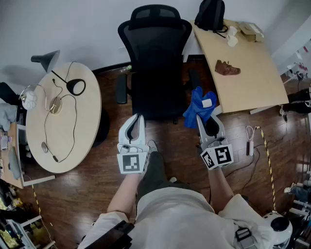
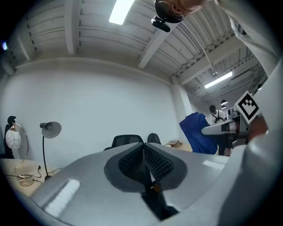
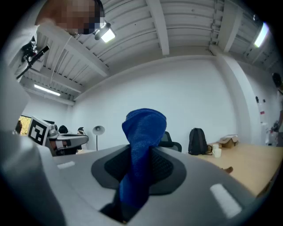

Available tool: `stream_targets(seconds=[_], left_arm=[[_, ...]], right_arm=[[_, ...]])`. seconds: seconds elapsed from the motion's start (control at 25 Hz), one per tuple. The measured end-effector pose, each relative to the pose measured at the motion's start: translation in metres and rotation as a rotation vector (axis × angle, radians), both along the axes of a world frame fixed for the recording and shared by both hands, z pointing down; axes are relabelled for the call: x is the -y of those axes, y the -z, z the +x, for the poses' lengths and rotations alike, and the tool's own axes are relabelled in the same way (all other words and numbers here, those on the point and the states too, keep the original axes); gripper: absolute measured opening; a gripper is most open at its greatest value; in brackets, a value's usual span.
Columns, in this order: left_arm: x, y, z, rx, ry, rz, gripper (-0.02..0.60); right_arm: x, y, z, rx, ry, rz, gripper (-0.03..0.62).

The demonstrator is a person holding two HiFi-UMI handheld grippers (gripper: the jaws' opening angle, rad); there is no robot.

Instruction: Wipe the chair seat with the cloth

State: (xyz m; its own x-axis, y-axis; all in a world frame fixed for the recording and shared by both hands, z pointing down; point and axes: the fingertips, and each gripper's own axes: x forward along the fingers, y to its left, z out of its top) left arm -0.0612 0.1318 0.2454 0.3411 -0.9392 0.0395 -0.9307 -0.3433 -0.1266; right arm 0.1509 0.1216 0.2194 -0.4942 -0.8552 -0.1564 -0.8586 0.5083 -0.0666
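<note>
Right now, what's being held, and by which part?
The right gripper pinches the blue cloth at a bunched fold, the rest poking past its jaws. The left gripper is shut, empty.

A round table (image 1: 85, 116) stands at the left on the wooden floor (image 1: 180, 146). On it lie a black lamp (image 1: 76, 87) and a thin cable (image 1: 75, 122). A grey lamp shade (image 1: 44, 59) is just beside this table. At the right is a desk (image 1: 252, 78) that carries a backpack (image 1: 210, 14), a white cup (image 1: 233, 38), a box (image 1: 251, 30) and a brown object (image 1: 226, 68).
</note>
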Motion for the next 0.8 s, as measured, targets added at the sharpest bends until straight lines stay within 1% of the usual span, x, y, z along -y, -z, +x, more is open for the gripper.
stream_targets(seconds=[0.12, 0.2, 0.32, 0.48, 0.56, 0.64, 0.68, 0.76, 0.8], left_arm=[[0.069, -0.004, -0.018, -0.002, -0.026, -0.004, 0.02], [0.11, -0.01, -0.028, 0.011, -0.04, -0.008, 0.018], [0.172, -0.045, -0.037, 0.022, -0.037, -0.031, 0.02], [0.253, -0.136, -0.042, 0.023, -0.05, -0.054, 0.021], [0.282, -0.185, -0.04, 0.05, -0.053, -0.094, 0.032], [0.288, -0.24, -0.037, 0.074, -0.029, -0.181, 0.037], [0.283, -0.271, -0.034, 0.071, -0.008, -0.232, 0.037], [0.266, -0.331, -0.026, 0.036, 0.032, -0.323, 0.037], [0.26, -0.354, -0.022, 0.019, 0.045, -0.337, 0.037]], right_arm=[[0.063, 0.0, -0.019, -0.038, -0.01, 0.054, 0.107], [0.104, -0.004, -0.029, -0.025, -0.021, 0.061, 0.107], [0.157, -0.034, -0.039, -0.025, -0.037, 0.086, 0.107], [0.237, -0.132, -0.05, -0.025, -0.036, 0.079, 0.107], [0.278, -0.19, -0.047, -0.007, -0.038, 0.052, 0.107], [0.304, -0.253, -0.039, 0.008, -0.024, 0.007, 0.107], [0.309, -0.286, -0.036, 0.001, -0.007, -0.023, 0.107], [0.31, -0.35, -0.029, -0.022, 0.028, -0.097, 0.107], [0.311, -0.379, -0.028, -0.028, 0.042, -0.132, 0.107]])
